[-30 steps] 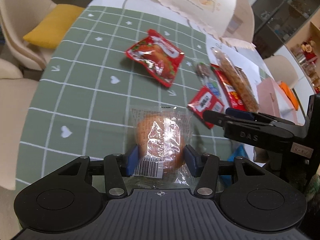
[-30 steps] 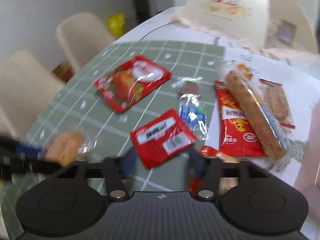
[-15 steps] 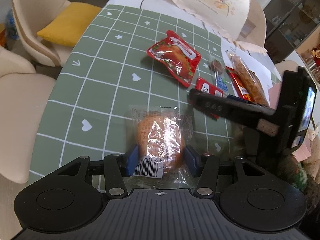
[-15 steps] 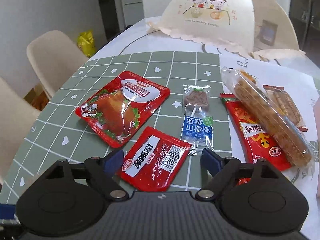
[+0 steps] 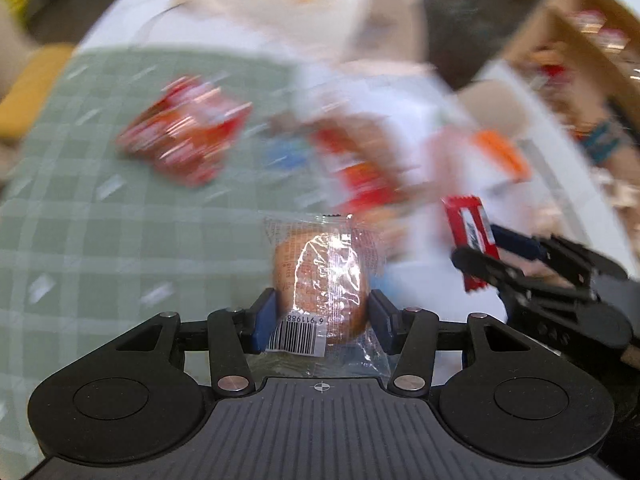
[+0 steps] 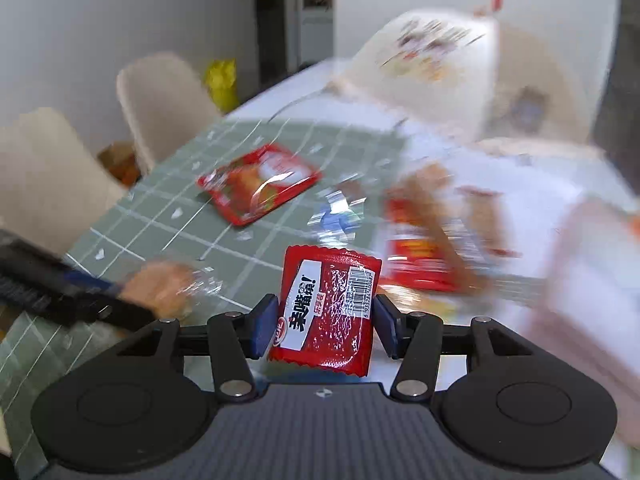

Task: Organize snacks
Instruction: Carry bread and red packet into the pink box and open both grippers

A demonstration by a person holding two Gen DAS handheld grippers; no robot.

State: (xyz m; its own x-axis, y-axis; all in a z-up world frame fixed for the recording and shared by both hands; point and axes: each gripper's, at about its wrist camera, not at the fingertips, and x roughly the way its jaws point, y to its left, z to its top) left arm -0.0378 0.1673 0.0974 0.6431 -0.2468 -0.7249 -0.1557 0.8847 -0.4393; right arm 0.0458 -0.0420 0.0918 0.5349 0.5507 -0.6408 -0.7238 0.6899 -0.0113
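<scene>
My left gripper (image 5: pixel 322 322) is shut on a clear-wrapped round bun (image 5: pixel 320 276) and holds it above the green checked tablecloth (image 5: pixel 120 240). My right gripper (image 6: pixel 324 326) is shut on a small red snack packet (image 6: pixel 326 312), lifted off the table. The right gripper with that packet (image 5: pixel 468 232) also shows at the right of the left wrist view. The left gripper with the bun (image 6: pixel 168 284) shows at the left of the right wrist view. Both views are motion-blurred.
A large red chicken snack bag (image 6: pixel 256 184), a blue lollipop pack (image 6: pixel 336 216) and red and brown snack packs (image 6: pixel 424 252) lie on the table. A pink box (image 6: pixel 588 280) stands at right. A white food cover (image 6: pixel 432 64) and beige chairs (image 6: pixel 164 100) stand behind.
My right gripper has closed on the small red packet and lifted it off the table. Both grippers have swung to the right; the left still holds the bun.
</scene>
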